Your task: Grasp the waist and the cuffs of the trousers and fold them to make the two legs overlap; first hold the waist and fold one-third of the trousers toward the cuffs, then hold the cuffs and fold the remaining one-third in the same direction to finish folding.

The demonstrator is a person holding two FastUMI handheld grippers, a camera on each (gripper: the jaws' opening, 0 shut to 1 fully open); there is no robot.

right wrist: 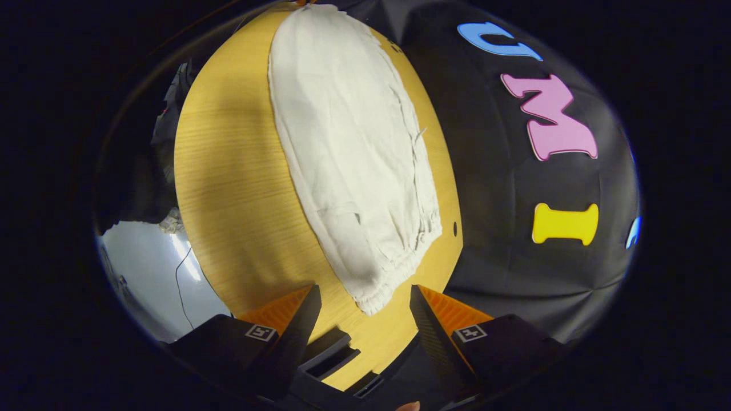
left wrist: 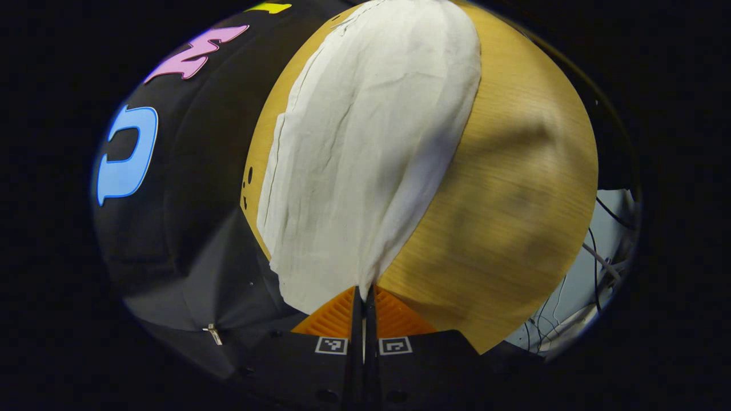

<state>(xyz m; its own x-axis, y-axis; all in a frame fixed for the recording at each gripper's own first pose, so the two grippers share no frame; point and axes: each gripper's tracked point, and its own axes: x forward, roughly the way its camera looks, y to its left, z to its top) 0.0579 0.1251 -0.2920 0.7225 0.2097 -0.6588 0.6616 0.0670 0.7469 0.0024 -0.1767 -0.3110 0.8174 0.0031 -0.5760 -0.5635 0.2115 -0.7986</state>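
Note:
White trousers [left wrist: 365,148] lie lengthwise on a wooden table [left wrist: 514,188], the two legs laid one over the other. In the left gripper view my left gripper [left wrist: 364,294] is shut on the near end of the cloth, which pinches into a fold between the fingers. The right gripper view has the gathered elastic waist [right wrist: 394,274] of the trousers [right wrist: 348,137] closest to me. My right gripper [right wrist: 364,299] stands open just in front of that waist, a finger on either side of its corner, not touching it.
The table [right wrist: 240,188] ends a short way past the trousers at the black booth wall [right wrist: 514,188]. Pale floor with loose cables [left wrist: 599,262] lies beyond the table's other edge. Bare wood runs along one long side of the trousers.

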